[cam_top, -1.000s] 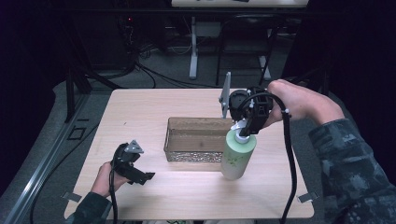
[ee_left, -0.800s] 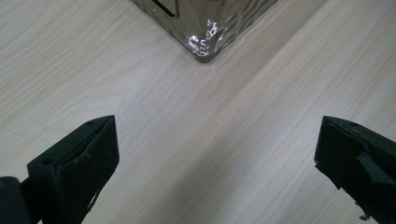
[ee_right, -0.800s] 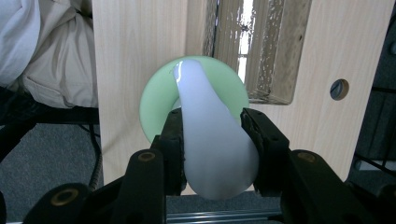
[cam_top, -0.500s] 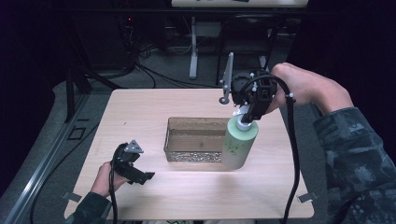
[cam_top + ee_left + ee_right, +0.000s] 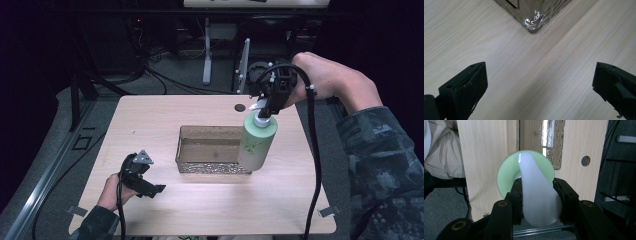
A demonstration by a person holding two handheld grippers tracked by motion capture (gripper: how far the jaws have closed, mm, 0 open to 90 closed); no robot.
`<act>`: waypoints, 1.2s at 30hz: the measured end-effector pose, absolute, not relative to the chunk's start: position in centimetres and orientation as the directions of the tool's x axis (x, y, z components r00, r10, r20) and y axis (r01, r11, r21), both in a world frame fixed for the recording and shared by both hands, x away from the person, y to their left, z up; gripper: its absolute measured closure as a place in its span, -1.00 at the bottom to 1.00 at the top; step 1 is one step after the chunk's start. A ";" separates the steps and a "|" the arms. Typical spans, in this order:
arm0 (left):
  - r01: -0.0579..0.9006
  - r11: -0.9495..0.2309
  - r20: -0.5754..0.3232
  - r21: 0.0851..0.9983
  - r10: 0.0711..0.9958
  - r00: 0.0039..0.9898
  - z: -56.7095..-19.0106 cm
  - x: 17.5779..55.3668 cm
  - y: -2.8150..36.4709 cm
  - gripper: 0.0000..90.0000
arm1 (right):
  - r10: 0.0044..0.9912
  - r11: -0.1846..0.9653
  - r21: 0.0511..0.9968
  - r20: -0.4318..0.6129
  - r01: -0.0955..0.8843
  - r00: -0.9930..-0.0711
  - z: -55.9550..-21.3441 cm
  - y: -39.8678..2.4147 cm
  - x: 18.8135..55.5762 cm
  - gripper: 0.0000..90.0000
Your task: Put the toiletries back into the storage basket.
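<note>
A pale green pump bottle (image 5: 257, 142) hangs above the table, over the right end of the metal mesh basket (image 5: 200, 167). My right gripper (image 5: 266, 106) is shut on its white pump head (image 5: 537, 192), and from above the green shoulder (image 5: 506, 173) shows as a ring around it. My left gripper (image 5: 145, 186) rests low at the front left of the table, open, with nothing between its fingers (image 5: 465, 88). Ahead of it lies the basket corner (image 5: 532, 23).
The wooden table (image 5: 150, 115) has a round cable hole (image 5: 240, 107) near its far edge. Beyond the table stand metal frame legs and cables on a grey floor. A person's sleeve (image 5: 385, 165) reaches in from the right.
The right gripper has lifted the bottle up and carried it farther back and to the right. The left gripper has stayed put.
</note>
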State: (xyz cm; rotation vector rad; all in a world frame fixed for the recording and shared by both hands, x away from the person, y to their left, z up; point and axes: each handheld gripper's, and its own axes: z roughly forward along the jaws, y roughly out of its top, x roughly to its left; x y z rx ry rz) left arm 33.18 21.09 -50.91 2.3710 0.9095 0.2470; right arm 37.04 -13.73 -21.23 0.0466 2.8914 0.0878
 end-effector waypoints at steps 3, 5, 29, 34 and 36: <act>0.553 -0.602 -0.034 0.576 0.658 0.752 -50.9 33.2 21.1 -1.00 | 0.043 0.997 0.066 -0.248 0.028 -0.968 -21.1 -13.6 37.4 0.40; 0.550 -0.604 -0.034 0.577 0.655 0.755 -50.9 33.2 21.1 -1.00 | 0.046 0.997 0.067 -0.251 0.030 -0.967 -21.1 -13.5 37.6 0.40; 0.551 -0.606 -0.037 0.573 0.653 0.757 -51.0 33.2 21.1 -1.00 | 0.075 0.996 0.065 -0.294 0.058 -0.953 -21.6 -12.8 40.1 0.40; 0.551 -0.606 -0.036 0.574 0.653 0.757 -51.0 33.2 21.1 -1.00 | 0.077 0.996 0.071 -0.295 0.059 -0.952 -21.7 -12.5 40.3 0.40; 0.548 -0.609 -0.033 0.574 0.651 0.758 -51.0 33.2 21.1 -1.00 | 0.069 0.996 0.069 -0.297 0.050 -0.952 -21.8 -12.4 40.4 0.40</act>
